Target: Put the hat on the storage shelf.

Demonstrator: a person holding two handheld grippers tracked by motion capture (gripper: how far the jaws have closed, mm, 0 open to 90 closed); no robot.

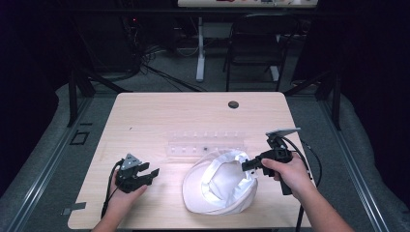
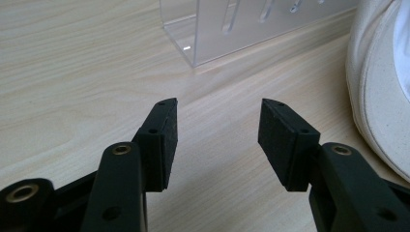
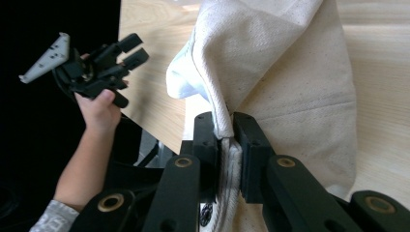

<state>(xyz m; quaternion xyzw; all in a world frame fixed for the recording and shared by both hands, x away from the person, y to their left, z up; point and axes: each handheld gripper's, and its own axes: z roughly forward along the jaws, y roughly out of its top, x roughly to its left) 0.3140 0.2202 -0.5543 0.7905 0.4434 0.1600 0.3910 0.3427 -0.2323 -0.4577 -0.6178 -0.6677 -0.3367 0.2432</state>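
Your hat (image 1: 220,186) is cream canvas with a white lining, lying crown-down on the table (image 1: 159,116), opening up, just in front of the clear rack (image 1: 205,144). Your right hand-held gripper (image 1: 247,165) is clamped on the hat's right rim, cloth pinched between the jaws. Your left hand-held gripper (image 1: 147,172) sits left of the hat, clear of it, jaws apart over bare table.

Overhead forward-down view; two close jaw-level views.
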